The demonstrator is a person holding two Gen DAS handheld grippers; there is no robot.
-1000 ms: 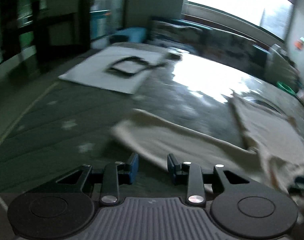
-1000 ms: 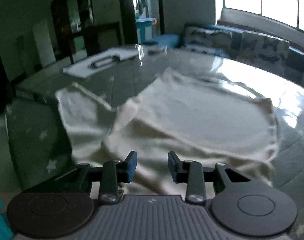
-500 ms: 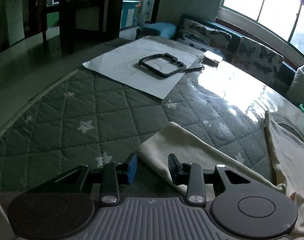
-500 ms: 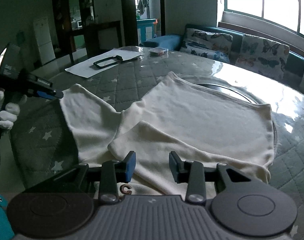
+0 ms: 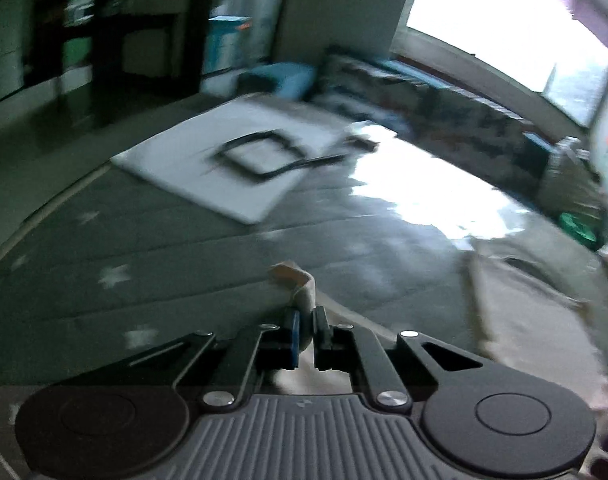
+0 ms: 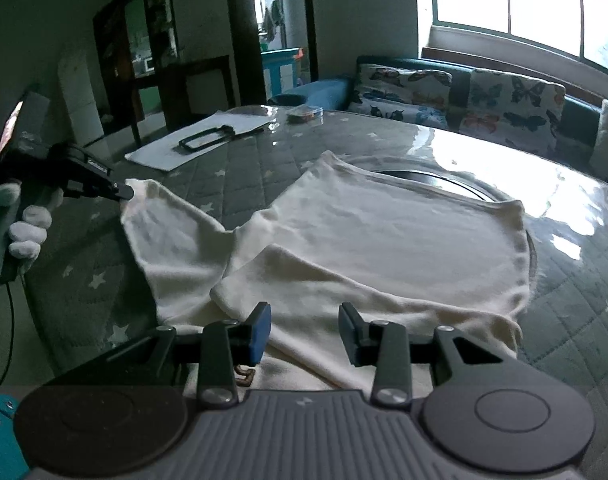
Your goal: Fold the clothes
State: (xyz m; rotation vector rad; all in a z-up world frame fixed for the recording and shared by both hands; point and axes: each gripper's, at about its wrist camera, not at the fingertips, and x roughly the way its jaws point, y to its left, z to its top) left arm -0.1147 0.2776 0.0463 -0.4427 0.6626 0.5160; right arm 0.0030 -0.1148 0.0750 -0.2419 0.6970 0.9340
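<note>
A cream long-sleeved top (image 6: 384, 236) lies spread on the quilted star-patterned table cover (image 6: 231, 160). One sleeve (image 6: 316, 280) is folded across the body. The other sleeve (image 6: 171, 232) stretches left, and its cuff (image 5: 293, 280) is pinched in my left gripper (image 5: 306, 320), which is shut on it and lifted off the table. The right wrist view shows that gripper (image 6: 121, 192) held by a white-gloved hand (image 6: 27, 228). My right gripper (image 6: 304, 320) hovers open over the near hem, holding nothing.
A white sheet (image 6: 199, 140) with a black frame (image 6: 205, 138) lies at the table's far left. A small box (image 6: 304, 112) sits beyond it. A butterfly-print sofa (image 6: 464, 100) runs under the windows. Glare covers the glossy far right tabletop.
My left gripper has closed on the sleeve cuff and raised it. The right gripper has barely moved and stays open.
</note>
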